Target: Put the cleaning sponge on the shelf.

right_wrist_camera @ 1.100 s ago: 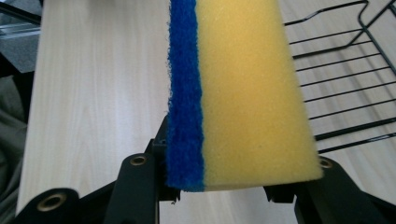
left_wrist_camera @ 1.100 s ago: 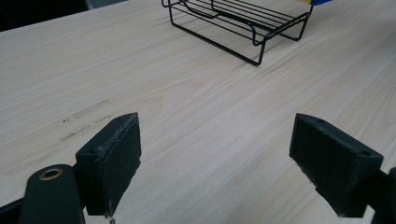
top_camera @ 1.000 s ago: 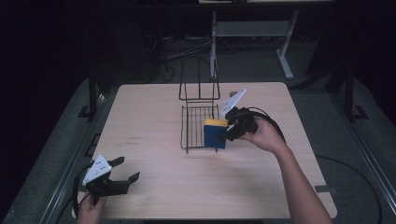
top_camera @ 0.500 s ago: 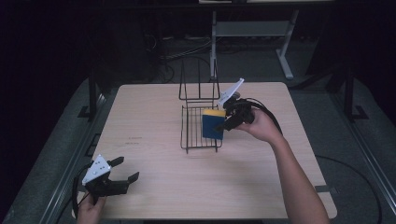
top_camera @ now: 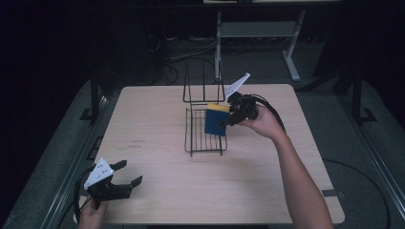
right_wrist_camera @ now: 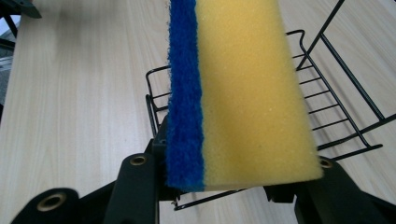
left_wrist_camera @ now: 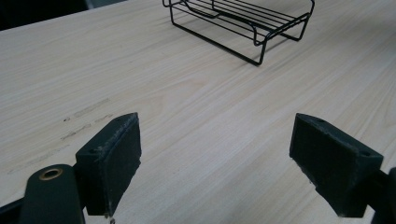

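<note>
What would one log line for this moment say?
right gripper: shut on yellow-and-blue sponge, over black wire rack | left gripper: open, idle near wooden table corner

A pale wood-grain worktop [top_camera: 157, 119] stands lit in an otherwise dark room. Grey floor [top_camera: 363, 157] surrounds it, with dark metal rails [top_camera: 377, 157] running along both sides. Behind the far edge stands a grey metal frame [top_camera: 258, 28] on splayed legs, with cables [top_camera: 191, 50] trailing on the floor beside it

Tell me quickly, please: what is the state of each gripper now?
Left gripper: open, holding nothing, low by the table's near corner.
Right gripper: closed on the sponge, above the wire rack.
</note>
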Demonstrator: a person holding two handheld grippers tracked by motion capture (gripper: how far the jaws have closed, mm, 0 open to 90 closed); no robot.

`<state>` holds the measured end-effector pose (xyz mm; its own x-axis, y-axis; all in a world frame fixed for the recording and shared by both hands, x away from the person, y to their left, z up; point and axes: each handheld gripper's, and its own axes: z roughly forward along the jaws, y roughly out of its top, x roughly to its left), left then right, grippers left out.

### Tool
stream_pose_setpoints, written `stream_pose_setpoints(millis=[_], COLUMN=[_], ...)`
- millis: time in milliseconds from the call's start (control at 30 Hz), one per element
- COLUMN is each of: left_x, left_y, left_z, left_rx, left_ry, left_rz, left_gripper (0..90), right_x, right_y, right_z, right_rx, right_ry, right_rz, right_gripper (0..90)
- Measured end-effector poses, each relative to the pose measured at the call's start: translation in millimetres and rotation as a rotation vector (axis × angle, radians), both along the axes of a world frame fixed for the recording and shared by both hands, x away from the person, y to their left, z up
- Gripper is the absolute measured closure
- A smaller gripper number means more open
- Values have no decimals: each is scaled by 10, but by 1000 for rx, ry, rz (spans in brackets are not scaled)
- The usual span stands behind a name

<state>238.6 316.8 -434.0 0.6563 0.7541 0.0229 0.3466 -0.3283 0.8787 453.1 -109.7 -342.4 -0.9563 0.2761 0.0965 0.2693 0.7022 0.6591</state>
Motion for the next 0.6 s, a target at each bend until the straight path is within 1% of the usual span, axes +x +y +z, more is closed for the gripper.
stream_pose_setpoints(millis=[67, 100, 200, 367, 467, 533, 600], left_x=[-1, -2, -2, -5, -3, -3, -3], left_y=[-1, 0, 10, 10, 15, 16, 14], left_z=[3, 4, 1, 5, 2, 2, 2], left_rx=[2, 3, 0, 2, 0, 0, 0], left_ry=[-2, -2, 1, -1, 1, 1, 0], left_rz=[-3, -3, 0, 0, 0, 0, 0], left_gripper=[161, 162, 162, 162, 162, 162, 162], right_x=[26, 40, 79, 119, 143, 157, 165], right_y=[16, 32, 53, 96, 106, 116, 123], right_z=[-27, -50, -98, -178, -219, -245, -266], right_rx=[-10, -4, -1, -10, -10, -19, -26], right_ry=[0, 12, 3, 25, 22, 26, 20], right_rz=[-5, -4, 8, -11, -13, -12, -13], right_gripper=[556, 556, 556, 555, 555, 556, 555])
